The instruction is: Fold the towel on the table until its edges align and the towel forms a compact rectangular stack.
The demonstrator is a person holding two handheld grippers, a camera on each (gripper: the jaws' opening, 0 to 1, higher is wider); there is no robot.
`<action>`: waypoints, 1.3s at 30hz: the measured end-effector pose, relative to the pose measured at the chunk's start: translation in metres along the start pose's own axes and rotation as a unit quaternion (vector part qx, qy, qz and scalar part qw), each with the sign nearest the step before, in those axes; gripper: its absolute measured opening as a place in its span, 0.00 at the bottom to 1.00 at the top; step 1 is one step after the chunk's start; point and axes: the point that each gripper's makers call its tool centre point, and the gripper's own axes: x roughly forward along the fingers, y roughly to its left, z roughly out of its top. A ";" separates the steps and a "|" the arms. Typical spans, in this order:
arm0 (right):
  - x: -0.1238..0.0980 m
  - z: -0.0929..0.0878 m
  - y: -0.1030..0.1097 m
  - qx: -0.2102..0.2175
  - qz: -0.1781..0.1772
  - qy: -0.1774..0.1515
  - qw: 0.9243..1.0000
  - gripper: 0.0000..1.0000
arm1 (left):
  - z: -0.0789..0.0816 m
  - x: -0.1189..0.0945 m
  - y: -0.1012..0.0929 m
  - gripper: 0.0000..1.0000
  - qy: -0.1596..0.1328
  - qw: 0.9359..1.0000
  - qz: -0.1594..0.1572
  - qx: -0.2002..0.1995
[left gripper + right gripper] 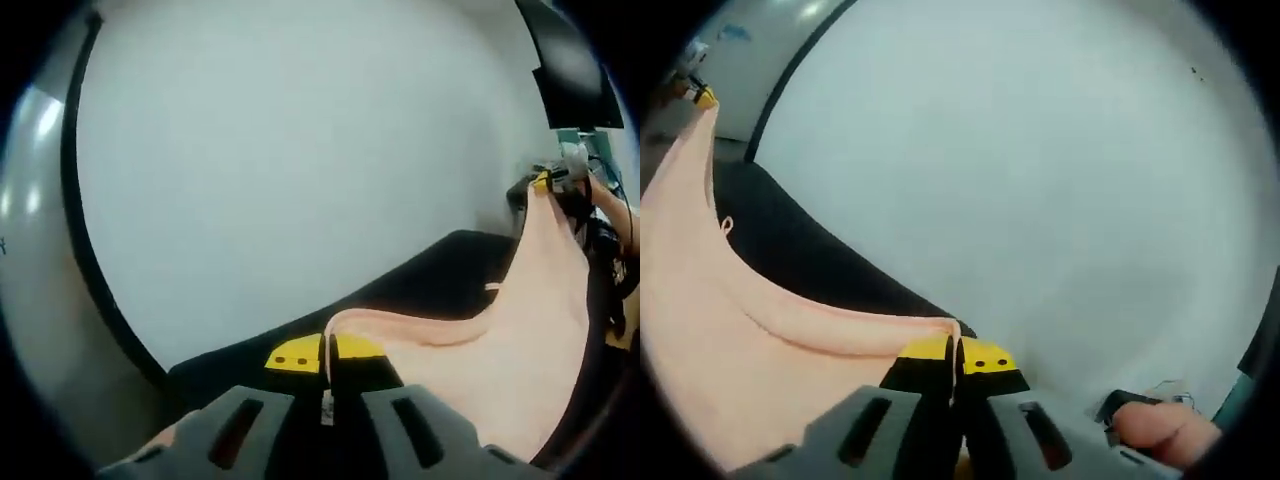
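Both tongs, left (327, 368) and right (956, 362), pinch corners of a soft, limp peach cloth towel (520, 340), which sags between them above the dark counter (440, 275).

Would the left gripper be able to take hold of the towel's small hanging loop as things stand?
Probably not: the left gripper is already shut on a corner of the towel, and the loop sits farther along the raised edge.
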 end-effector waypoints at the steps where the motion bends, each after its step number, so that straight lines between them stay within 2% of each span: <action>1: 0.004 0.000 -0.003 0.003 -0.003 0.000 1.000 0.00 | -0.001 0.004 0.002 0.01 -0.001 1.000 0.002 -0.004; 5: 0.023 -0.001 -0.005 0.017 0.000 -0.009 1.000 0.00 | -0.003 0.023 0.011 0.01 -0.006 1.000 0.000 -0.020; 9: 0.045 0.001 0.008 0.033 0.037 -0.024 0.998 0.00 | -0.006 0.041 0.019 0.01 -0.009 1.000 -0.002 -0.028; 10: 0.049 -0.001 0.009 0.036 0.040 -0.023 0.998 0.00 | -0.006 0.044 0.020 0.01 -0.011 0.999 -0.001 -0.032; 11: 0.044 -0.007 0.017 0.038 0.040 -0.018 0.998 0.00 | -0.007 0.048 0.022 0.01 -0.013 0.999 -0.001 -0.035; 12: 0.048 -0.013 0.018 0.039 0.040 -0.007 0.998 0.00 | -0.009 0.047 0.017 0.01 -0.016 0.999 -0.002 -0.036; 15: 0.067 -0.024 0.015 0.050 0.035 0.009 0.998 0.00 | -0.011 0.066 0.024 0.01 -0.015 0.999 0.003 -0.045; 17: 0.076 -0.029 0.013 0.060 0.033 0.016 0.998 0.00 | -0.018 0.069 0.016 0.01 -0.015 0.999 0.003 -0.050; 22: 0.089 -0.036 0.011 0.087 0.015 0.016 0.996 0.00 | -0.027 0.089 0.019 0.01 -0.024 0.998 0.011 -0.065; 23: 0.100 -0.034 0.005 0.089 0.011 0.013 0.996 0.00 | -0.027 0.091 0.018 0.01 -0.030 0.997 0.012 -0.070; 27: 0.113 -0.036 0.004 0.085 -0.005 0.011 0.996 0.00 | -0.029 0.113 0.027 0.01 -0.035 0.996 0.017 -0.082; 28: 0.117 -0.040 0.005 0.071 -0.006 0.019 0.997 0.01 | -0.034 0.123 0.033 0.02 -0.029 0.996 0.020 -0.086; 29: 0.126 -0.047 0.008 0.037 0.002 0.033 0.999 0.05 | -0.039 0.126 0.033 0.06 -0.021 0.995 0.020 -0.092; 30: 0.132 -0.059 0.014 0.008 0.015 0.056 0.998 0.12 | -0.051 0.133 0.027 0.19 -0.002 0.992 0.006 -0.124; 31: 0.133 -0.072 0.023 0.039 0.017 0.075 0.996 0.21 | -0.058 0.135 0.021 0.32 0.005 0.990 -0.008 -0.142; 32: 0.133 -0.073 0.025 0.051 0.021 0.067 0.996 0.30 | -0.067 0.134 0.012 0.43 0.011 0.989 -0.022 -0.149; 33: 0.130 -0.076 0.027 0.070 0.025 0.059 0.996 0.32 | -0.074 0.132 0.008 0.47 0.021 0.987 -0.028 -0.156; 36: 0.114 -0.091 0.015 0.105 0.007 0.073 0.992 0.31 | -0.095 0.123 0.011 0.45 0.033 0.988 -0.023 -0.147; 39: 0.095 -0.093 0.013 0.130 0.016 0.052 0.990 0.26 | -0.113 0.105 0.007 0.43 0.052 0.990 -0.031 -0.124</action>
